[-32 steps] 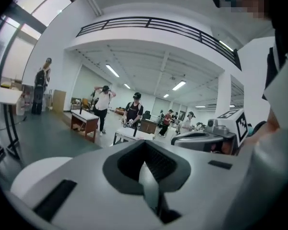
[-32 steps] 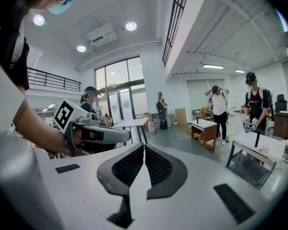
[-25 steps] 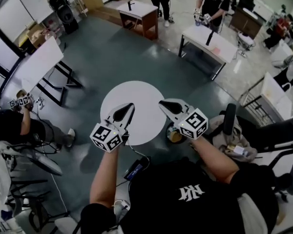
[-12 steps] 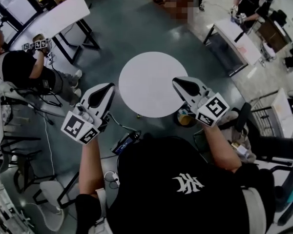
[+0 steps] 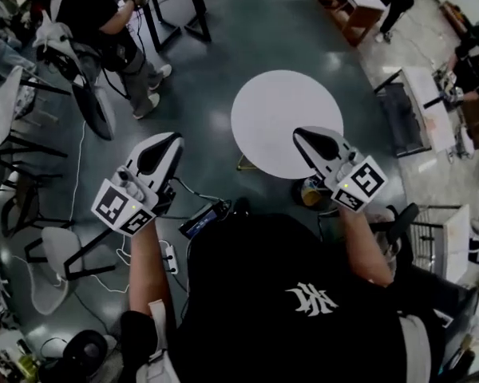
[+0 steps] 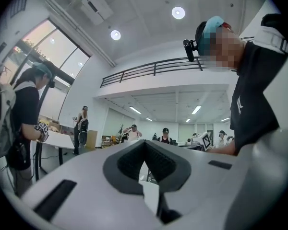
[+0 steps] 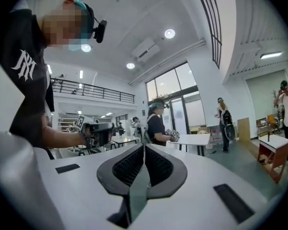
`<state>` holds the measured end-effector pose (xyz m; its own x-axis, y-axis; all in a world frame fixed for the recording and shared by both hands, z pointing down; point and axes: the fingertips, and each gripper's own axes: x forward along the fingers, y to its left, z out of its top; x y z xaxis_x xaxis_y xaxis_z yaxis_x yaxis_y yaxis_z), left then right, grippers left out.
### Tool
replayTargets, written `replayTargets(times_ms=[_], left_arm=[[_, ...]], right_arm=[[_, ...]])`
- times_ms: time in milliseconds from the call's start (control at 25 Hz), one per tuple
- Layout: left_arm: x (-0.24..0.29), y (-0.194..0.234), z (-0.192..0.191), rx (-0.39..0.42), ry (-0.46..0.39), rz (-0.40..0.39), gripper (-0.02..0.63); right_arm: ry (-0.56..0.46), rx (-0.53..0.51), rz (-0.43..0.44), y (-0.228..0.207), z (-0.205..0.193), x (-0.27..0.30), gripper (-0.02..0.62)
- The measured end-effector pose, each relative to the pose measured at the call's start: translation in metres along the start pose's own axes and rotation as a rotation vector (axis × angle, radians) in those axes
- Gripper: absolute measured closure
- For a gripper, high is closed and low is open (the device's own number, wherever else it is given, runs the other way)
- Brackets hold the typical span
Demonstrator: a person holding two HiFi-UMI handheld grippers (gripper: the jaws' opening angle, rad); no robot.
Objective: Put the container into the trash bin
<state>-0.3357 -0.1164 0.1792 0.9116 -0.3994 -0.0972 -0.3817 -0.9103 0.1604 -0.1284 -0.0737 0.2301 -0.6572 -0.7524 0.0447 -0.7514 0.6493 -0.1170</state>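
In the head view my left gripper [image 5: 174, 136] hangs shut and empty over the dark floor, left of the round white table [image 5: 263, 110]. My right gripper [image 5: 298, 132] is shut and empty too, over the table's near right edge. A small round yellowish bin-like thing [image 5: 310, 193] stands on the floor under that edge, partly hidden by the right gripper. No container shows in any view. In the left gripper view the left gripper [image 6: 145, 143] points level into the room with its jaws together. In the right gripper view the right gripper [image 7: 144, 146] also shows its jaws together.
A seated person [image 5: 96, 14] and a white chair [image 5: 76, 74] are at the upper left. Cables, a power strip [image 5: 169, 256] and a black device [image 5: 203, 220] lie on the floor by my feet. A wire cart [image 5: 427, 230] stands at the right.
The head view has swung left, so the table now sits further right. My left gripper moved left, off the table and over the floor. My right gripper stayed by the table's near edge.
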Motion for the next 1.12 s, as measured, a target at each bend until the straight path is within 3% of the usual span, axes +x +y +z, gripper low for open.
replayTargets(times_ms=[120,280,600,800,1120], left_arm=[[-0.019,-0.013,-0.011,-0.035,-0.002,0.053,0.604],[-0.039,-0.042,-0.035,-0.091,0.052,0.067,0.604],[-0.052,-0.122,-0.061,-0.154,0.142,0.017,0.604],[-0.059,-0.166,-0.074,-0.185,0.163,0.002,0.604],[-0.056,-0.188,-0.079,-0.225,0.159,-0.045,0.604]], right_arm=[[-0.011,-0.006,0.109,0.018,0.005,0.001,0.554],[-0.015,-0.003,0.185,0.051,0.007,-0.013,0.555],[-0.077,0.068,0.224,0.117,-0.010,-0.064,0.555],[-0.055,0.097,0.255,0.144,-0.017,-0.086,0.555],[-0.052,0.076,0.276,0.169,-0.007,-0.102,0.555]])
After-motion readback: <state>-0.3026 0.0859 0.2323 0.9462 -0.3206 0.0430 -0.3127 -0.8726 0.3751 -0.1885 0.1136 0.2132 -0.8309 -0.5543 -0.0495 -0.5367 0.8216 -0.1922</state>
